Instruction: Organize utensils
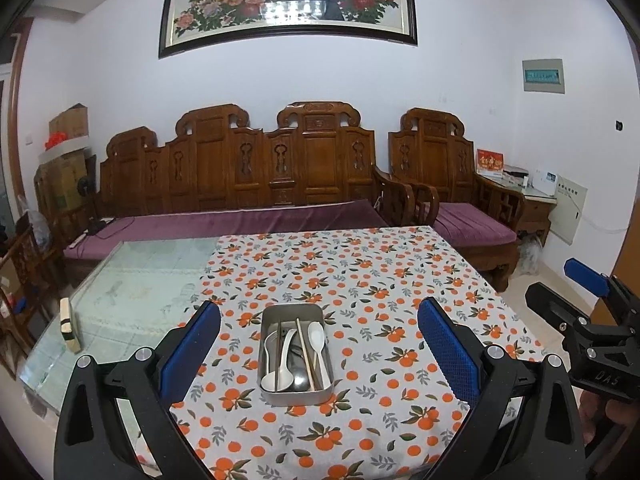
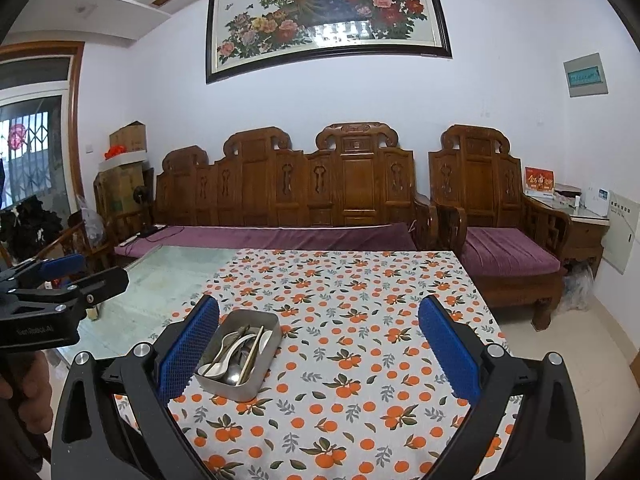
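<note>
Left gripper (image 1: 319, 338): your jaws are spread wide with nothing between them, raised above the cloth.
Metal tin (image 1: 296, 394): it sits on the orange-print tablecloth (image 1: 380, 280), straight ahead between your left fingers.
Utensils: white spoons (image 1: 318, 338), a metal spoon (image 1: 298, 380) and chopsticks (image 1: 306, 354) lie lengthwise inside the tin.
Right gripper (image 2: 319, 338): yours is also spread wide and empty; the tin lies just beside its left pad (image 2: 188, 350).

metal tin (image 2: 240, 376) holds spoons (image 2: 224, 360), perhaps chopsticks (image 2: 251, 354), on tablecloth (image 2: 360, 320).

Bare tablecloth (image 1: 360, 280) around metal tin (image 1: 296, 394)
</note>
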A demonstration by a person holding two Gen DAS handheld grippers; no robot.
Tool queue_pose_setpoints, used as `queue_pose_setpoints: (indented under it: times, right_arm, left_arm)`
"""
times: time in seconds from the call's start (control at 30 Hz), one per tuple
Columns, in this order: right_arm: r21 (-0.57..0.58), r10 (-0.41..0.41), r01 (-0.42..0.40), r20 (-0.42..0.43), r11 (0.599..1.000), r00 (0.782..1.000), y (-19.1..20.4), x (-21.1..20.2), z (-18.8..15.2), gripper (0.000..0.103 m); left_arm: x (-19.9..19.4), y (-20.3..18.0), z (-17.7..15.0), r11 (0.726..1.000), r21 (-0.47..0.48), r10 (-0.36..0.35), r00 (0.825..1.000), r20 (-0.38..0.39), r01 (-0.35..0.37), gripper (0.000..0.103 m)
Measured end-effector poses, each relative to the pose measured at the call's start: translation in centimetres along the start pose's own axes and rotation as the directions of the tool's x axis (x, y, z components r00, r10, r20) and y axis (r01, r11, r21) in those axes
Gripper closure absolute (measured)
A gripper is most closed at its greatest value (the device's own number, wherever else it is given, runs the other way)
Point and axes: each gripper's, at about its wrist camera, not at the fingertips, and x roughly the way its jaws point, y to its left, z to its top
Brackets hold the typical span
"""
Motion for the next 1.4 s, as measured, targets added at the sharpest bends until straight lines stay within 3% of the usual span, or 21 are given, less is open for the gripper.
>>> queue_pose_setpoints:
  times: [1.4]
  right_arm:
    - [0.004,-0.002,0.002,-0.002,1.000,1.000,0.42,0.14,-0.20,0.003]
  left_arm:
    - [0.20,0.29,-0.73,1.000,0.004,0.004,1.000,0.005,-0.004,0.008]
